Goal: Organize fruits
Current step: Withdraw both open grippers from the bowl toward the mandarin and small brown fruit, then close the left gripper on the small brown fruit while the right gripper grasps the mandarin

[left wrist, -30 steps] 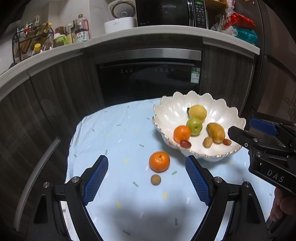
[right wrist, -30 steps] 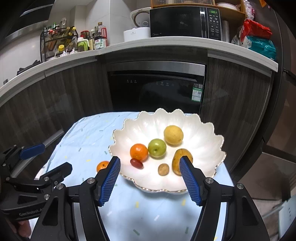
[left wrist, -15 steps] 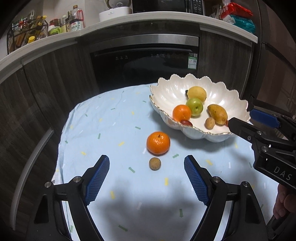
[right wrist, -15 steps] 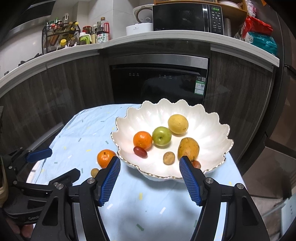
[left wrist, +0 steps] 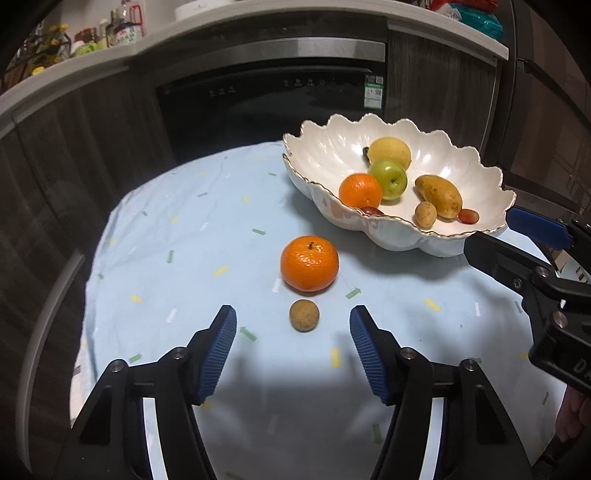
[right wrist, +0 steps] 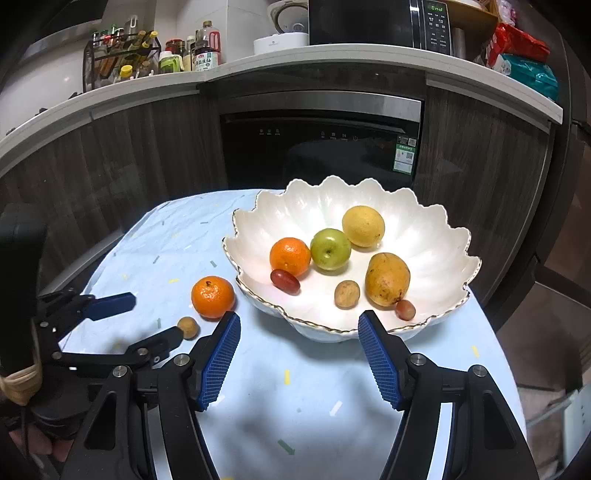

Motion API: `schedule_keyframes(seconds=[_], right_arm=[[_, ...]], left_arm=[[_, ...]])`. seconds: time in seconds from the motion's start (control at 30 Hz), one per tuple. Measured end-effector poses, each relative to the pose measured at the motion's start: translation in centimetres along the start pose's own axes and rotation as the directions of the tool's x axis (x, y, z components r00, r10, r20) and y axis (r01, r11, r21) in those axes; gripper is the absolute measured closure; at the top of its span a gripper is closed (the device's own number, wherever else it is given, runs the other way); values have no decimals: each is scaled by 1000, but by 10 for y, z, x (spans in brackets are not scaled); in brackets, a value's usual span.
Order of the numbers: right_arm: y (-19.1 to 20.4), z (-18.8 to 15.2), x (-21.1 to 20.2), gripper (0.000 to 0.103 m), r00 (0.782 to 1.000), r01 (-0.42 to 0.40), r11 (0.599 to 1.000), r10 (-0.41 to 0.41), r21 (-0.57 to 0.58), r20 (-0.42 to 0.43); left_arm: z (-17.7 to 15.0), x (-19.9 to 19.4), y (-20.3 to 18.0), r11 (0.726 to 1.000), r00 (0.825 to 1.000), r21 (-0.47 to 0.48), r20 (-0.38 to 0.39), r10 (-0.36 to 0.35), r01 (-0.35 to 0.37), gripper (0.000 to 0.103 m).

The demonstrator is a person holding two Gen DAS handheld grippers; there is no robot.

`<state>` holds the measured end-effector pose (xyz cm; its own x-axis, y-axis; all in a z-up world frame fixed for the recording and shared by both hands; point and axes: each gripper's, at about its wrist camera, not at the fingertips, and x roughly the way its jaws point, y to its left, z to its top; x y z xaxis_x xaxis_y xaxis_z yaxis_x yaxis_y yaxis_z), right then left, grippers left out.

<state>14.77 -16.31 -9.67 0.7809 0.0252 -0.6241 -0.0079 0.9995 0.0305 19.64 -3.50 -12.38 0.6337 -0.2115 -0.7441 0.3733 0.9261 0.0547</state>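
A: What lies ahead of the left gripper (left wrist: 291, 325)?
B: A small brown longan (left wrist: 304, 315), round and rough, between its wide-spread fingertips; the glossy mandarin (left wrist: 309, 263) just beyond.
A: And the right gripper (right wrist: 299, 332)?
B: Wide too, empty, facing the scalloped bowl (right wrist: 280, 210).
A: Changed?
B: The left has closed in on the longan.

A black microwave (right wrist: 380, 20), a white rice cooker (right wrist: 282, 27) and a rack of sauce bottles (right wrist: 122, 57) stood above a built-in dishwasher (right wrist: 317, 144).
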Motion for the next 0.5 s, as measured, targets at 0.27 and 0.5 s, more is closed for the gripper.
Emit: schedule_keyframes(seconds=[0.27,0.5], right_arm=[[2,-3,10,36,999,-21,999,22,24,-30],[3,-7,20,36,998,-26,999,29,42,-62]], left_arm=[[4,22,-1,999,999,23,-45,-22,23,53],[2,36,-3,998,996,40,-81,-40,44,63]])
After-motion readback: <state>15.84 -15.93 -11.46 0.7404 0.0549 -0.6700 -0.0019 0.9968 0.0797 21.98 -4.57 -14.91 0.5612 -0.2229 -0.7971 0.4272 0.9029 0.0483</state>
